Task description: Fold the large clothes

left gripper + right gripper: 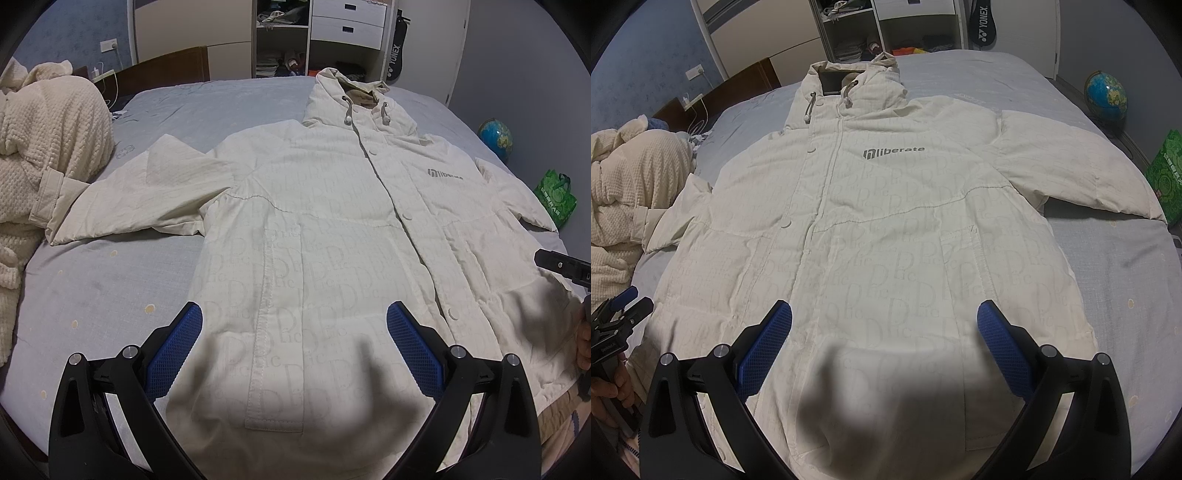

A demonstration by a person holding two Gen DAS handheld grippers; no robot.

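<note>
A large cream hooded jacket (332,229) lies flat, front up, on the bed, buttoned, hood at the far end, both sleeves spread out. It also shows in the right wrist view (886,229), with a grey "liberate" logo (894,151) on the chest. My left gripper (294,332) is open and empty, above the jacket's lower left part near the hem. My right gripper (884,332) is open and empty, above the lower right part. The left sleeve's cuff (48,199) rests against a cream knit blanket.
The bed (110,280) has a grey-blue sheet. A cream knit blanket (40,155) is heaped on its left side. Shelves and drawers (332,33) stand behind the bed. A globe (1106,96) and a green bag (1167,173) sit on the floor at right.
</note>
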